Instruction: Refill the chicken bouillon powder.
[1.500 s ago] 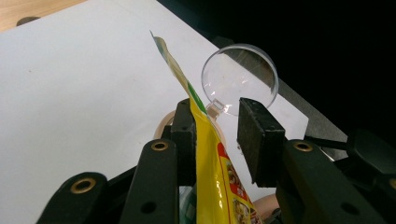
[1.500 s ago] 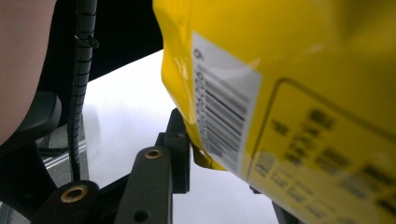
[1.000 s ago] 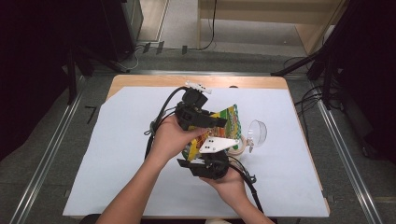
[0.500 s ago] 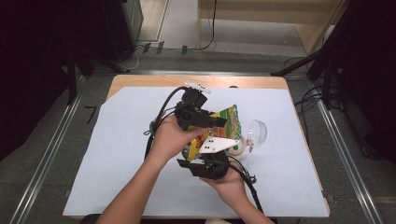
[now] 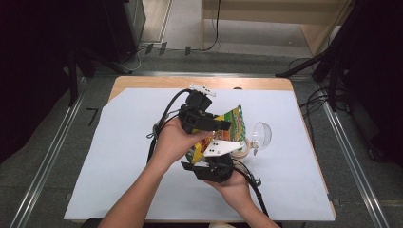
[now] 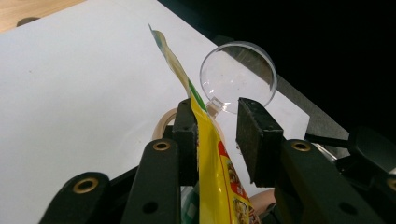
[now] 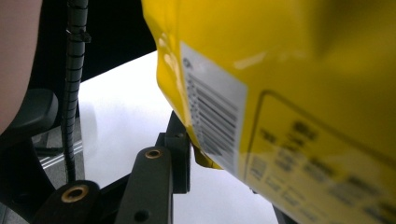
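Observation:
A yellow and green snack bag [image 5: 234, 122] is held off the white sheet between my two grippers. My left gripper [image 5: 225, 126] reaches in from the left. In the left gripper view the bag's upper edge [image 6: 205, 135] stands between the jaws of my left gripper [image 6: 212, 126]. That edge leans on the left pad [image 6: 187, 135], and a gap separates it from the right pad [image 6: 257, 137]. My right gripper [image 5: 221, 154] comes from below under its grey plate. In its own view the bag's lower corner [image 7: 201, 154] presses on the one pad [image 7: 180, 156] that shows; the bag hides the other jaw.
A clear plastic bowl [image 5: 261, 134] lies just right of the bag, also seen past my left jaws [image 6: 238, 70]. A beige tape roll [image 5: 243, 148] sits under the bag's end. The white sheet [image 5: 119, 142] covers the wooden table; floor rails run along both sides.

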